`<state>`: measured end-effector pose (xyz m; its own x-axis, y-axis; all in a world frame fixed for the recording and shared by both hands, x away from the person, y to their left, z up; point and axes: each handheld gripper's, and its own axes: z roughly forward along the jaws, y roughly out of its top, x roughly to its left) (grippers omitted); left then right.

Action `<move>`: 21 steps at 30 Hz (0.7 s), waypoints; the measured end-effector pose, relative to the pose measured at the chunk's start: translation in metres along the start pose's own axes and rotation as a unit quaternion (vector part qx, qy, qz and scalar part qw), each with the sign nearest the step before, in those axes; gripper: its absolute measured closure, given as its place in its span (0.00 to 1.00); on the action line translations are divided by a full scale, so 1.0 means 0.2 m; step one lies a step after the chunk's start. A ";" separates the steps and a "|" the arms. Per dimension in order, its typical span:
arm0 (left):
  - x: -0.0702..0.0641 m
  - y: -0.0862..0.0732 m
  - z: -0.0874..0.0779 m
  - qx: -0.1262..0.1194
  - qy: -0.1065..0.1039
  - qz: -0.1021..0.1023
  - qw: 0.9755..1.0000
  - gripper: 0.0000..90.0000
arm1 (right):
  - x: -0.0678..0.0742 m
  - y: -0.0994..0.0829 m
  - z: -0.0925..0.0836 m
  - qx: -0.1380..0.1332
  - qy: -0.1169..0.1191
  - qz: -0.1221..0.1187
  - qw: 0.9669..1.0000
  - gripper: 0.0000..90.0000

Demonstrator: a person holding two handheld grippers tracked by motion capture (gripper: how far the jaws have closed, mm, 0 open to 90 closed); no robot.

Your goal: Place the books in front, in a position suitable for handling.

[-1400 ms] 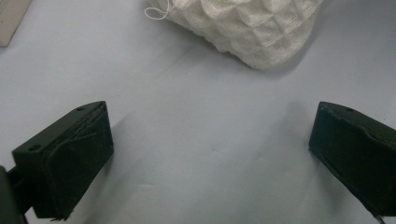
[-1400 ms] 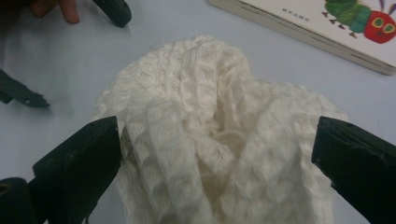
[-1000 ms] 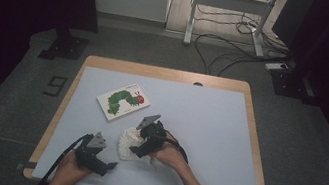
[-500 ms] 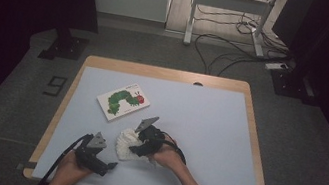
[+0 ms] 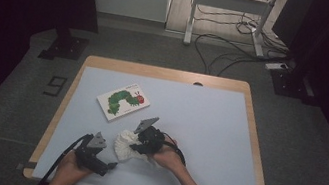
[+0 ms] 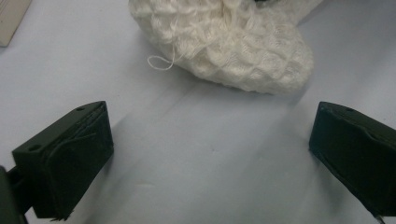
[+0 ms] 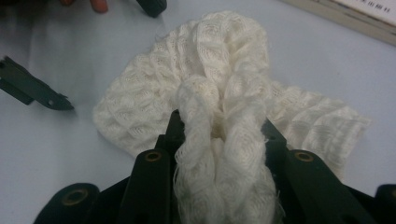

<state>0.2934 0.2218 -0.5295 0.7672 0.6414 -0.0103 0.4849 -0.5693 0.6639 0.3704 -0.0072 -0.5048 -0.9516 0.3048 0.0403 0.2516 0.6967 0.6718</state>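
A white knitted cloth (image 5: 123, 145) lies crumpled on the pale blue table (image 5: 207, 125), near its front edge. My right gripper (image 5: 137, 142) has just been closing and now stands shut on a bunched fold of the cloth (image 7: 219, 88), which is squeezed between its two black jaws (image 7: 219, 140). My left gripper (image 5: 108, 165) rests on the table just left of the cloth, held by a hand. In the left gripper view its jaws (image 6: 210, 154) stand wide open with bare table between them, and the cloth (image 6: 233, 46) lies a little ahead of the tips.
A picture book (image 5: 123, 101) with a green caterpillar on its cover lies flat behind the cloth, toward the table's left. Its corner (image 7: 355, 14) shows beyond the cloth. Cables and a metal stand (image 5: 226, 11) are on the floor past the far edge.
The right gripper's jaws closed on the cloth and gathered it into a fold. The hand shifted only slightly. The left gripper stayed where it was.
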 end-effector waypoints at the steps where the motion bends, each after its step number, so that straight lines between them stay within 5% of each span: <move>1: 0.00 0.00 0.00 0.000 0.000 0.000 1.000 0.00 | 0.00 0.00 -0.01 -0.003 0.000 -0.001 1.000 0.72; 21: 0.00 0.00 0.00 0.001 0.000 0.001 1.000 0.00 | -0.02 0.15 -0.20 -0.033 -0.013 -0.010 0.999 0.71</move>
<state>0.2935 0.2219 -0.5294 0.7679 0.6405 -0.0094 0.4847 -0.5715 0.6621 0.3739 -0.0131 -0.4541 -0.9512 0.3083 0.0087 0.2199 0.6579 0.7202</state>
